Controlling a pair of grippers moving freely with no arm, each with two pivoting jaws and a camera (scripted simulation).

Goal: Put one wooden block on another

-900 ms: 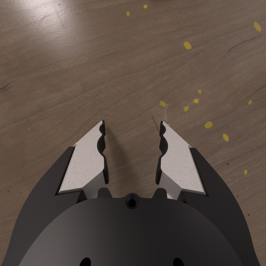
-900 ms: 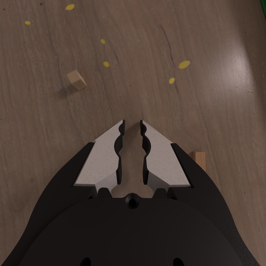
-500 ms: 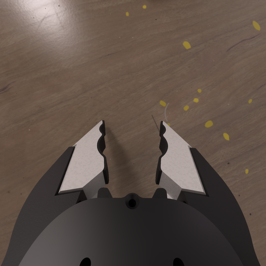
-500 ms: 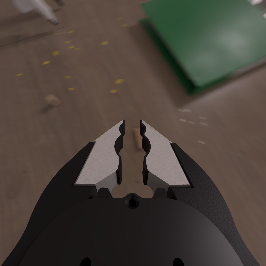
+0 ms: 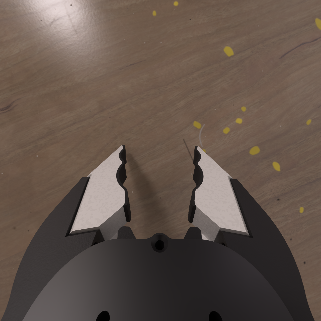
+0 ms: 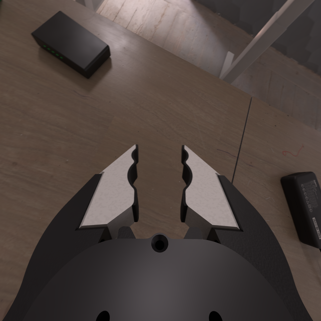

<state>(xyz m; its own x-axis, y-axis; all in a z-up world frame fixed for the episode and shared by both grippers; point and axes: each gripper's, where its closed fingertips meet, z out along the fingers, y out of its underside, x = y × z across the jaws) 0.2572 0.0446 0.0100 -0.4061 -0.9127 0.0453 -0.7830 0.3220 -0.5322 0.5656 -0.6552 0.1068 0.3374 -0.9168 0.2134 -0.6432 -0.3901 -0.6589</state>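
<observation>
Your left gripper (image 5: 159, 146) hangs over a bare stretch of the wooden bench (image 5: 121, 83), its jaws spread wide with nothing between them. Beyond and to the right of its fingertips you can see a scatter of yellow paint flecks (image 5: 254, 150) on the wood, along with a thin pale curved scratch (image 5: 201, 134) just ahead of the right finger. A soft glare (image 5: 57, 12) sits on the wood toward the top left of that view.

Your right gripper (image 6: 159, 145) also has its jaws parted and empty (a narrower gap than on the left one). It faces the far edge of the bench, where the top ends and a pale floor (image 6: 173, 26) shows past it, with a white slanted bar (image 6: 264, 40) standing off the far right corner. A black box with a row of small green lights (image 6: 71, 43) lies flat near the far left edge. A black power adapter (image 6: 303, 210) with a label on top lies at the right edge of the bench, close to your right finger's side. A thin dark seam (image 6: 242, 137) runs across the benchtop between the gripper and the adapter, and a small red scribble (image 6: 293, 152) marks the wood just past it.

Neither wrist view shows you a wooden block, so you cannot tell where either one lies.
</observation>
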